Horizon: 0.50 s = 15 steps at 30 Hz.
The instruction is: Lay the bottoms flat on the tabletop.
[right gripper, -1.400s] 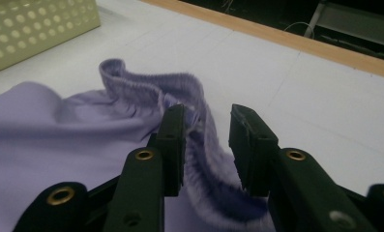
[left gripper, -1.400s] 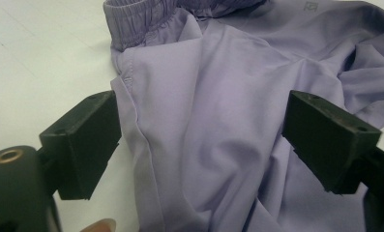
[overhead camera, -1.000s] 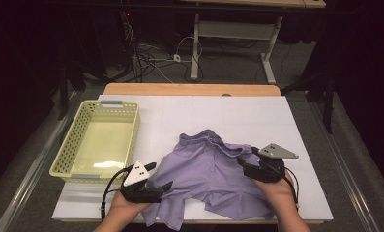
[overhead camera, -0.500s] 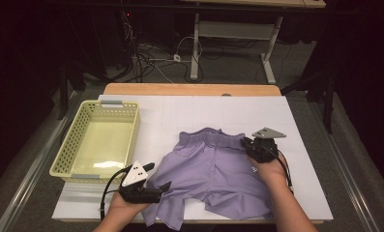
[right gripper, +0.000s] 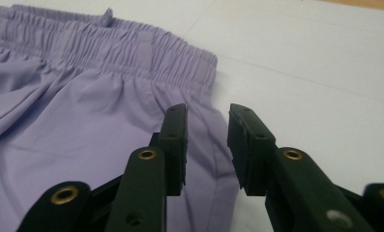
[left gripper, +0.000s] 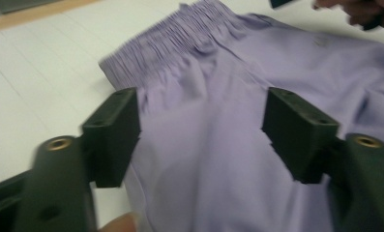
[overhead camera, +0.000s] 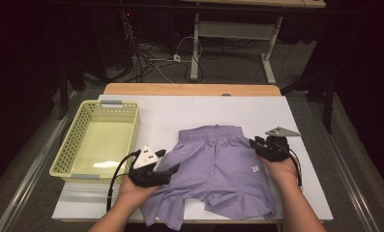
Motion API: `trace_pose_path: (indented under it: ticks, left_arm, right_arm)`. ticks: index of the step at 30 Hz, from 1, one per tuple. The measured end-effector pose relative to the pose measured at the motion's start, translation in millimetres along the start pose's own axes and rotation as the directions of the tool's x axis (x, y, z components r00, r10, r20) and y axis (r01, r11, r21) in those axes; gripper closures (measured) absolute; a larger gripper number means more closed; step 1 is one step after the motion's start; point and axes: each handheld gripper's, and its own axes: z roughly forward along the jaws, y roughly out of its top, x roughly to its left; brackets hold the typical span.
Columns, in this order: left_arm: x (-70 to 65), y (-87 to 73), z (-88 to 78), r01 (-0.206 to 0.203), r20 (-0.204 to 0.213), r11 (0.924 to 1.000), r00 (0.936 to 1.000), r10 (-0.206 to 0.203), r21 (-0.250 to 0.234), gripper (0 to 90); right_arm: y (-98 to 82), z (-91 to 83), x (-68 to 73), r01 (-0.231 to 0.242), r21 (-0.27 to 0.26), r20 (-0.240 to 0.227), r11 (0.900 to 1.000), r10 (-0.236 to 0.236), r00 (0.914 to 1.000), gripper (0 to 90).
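Note:
Purple shorts lie spread on the white table, elastic waistband at the far side. My left gripper hovers over the shorts' left leg. In the left gripper view its jaws stand wide apart above the cloth; they have just been closing, with no fabric pinched. My right gripper sits at the shorts' right edge near the waistband. In the right gripper view its jaws have a narrow gap, have just been opening, and hold nothing; the shorts' side seam lies just below them.
A pale yellow perforated basket stands on the table's left side, beside my left hand. A wooden strip runs along the table's far edge. Desk legs and cables lie on the floor beyond.
The shorts were bunched up and now lie flatter with the waistband straightened. My right gripper moved away from me along the right edge and let go of the cloth. My left gripper shifted slightly.

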Motion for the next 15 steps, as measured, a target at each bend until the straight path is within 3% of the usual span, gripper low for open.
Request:
trace_pose_path:
  ticks: [2, 5, 7, 9, 11, 12, 13, 15]
  left_arm:
    - [9.0, 10.4, 15.1, 0.018, 0.003, 0.9994, 0.9998, -0.018, 0.028, 38.5]
    - [22.9, 19.2, 40.2, 0.041, -0.064, 0.9931, 0.9973, -0.034, 0.110, 41.6]
    - [31.9, 20.2, 57.0, 0.050, -0.108, 0.9819, 0.9937, -0.031, 0.182, 41.6]
    - [40.4, 17.6, 70.6, 0.086, -0.131, 0.9672, 0.9898, -0.056, 0.239, 41.3]
    - [48.5, 13.2, 79.7, 0.154, -0.121, 0.9545, 0.9845, -0.127, 0.255, 41.3]
    - [49.7, 11.1, 83.4, 0.165, -0.114, 0.9480, 0.9837, -0.139, 0.272, 41.3]
    - [48.7, 8.9, 87.1, 0.150, -0.115, 0.9443, 0.9859, -0.121, 0.293, 41.6]
    - [45.7, 8.3, 87.1, 0.120, -0.113, 0.9508, 0.9894, -0.091, 0.286, 46.7]
  right_arm:
    - [-2.3, -0.7, 1.2, -0.003, 0.009, -0.010, 1.000, 0.003, 0.9999, 66.3]
    - [-3.8, 2.4, 2.4, 0.002, 0.024, -0.014, 1.000, -0.002, 0.9999, 62.4]
    - [-3.4, 6.5, 2.1, -0.005, 0.031, -0.009, 0.999, 0.005, 0.9999, 61.0]
    - [-2.6, 12.9, 0.5, -0.011, 0.042, -0.002, 0.999, 0.011, 0.9999, 58.4]
    - [-2.5, 20.4, -0.8, -0.022, 0.059, -0.008, 0.998, 0.022, 0.9997, 56.5]
    - [-2.8, 23.9, -0.3, -0.023, 0.070, -0.008, 0.997, 0.023, 0.9997, 56.5]
    - [-3.4, 27.0, 0.6, -0.018, 0.080, -0.012, 0.997, 0.019, 0.9997, 56.6]
    - [-5.2, 31.6, 3.2, -0.007, 0.106, -0.022, 0.994, 0.009, 0.9997, 61.1]
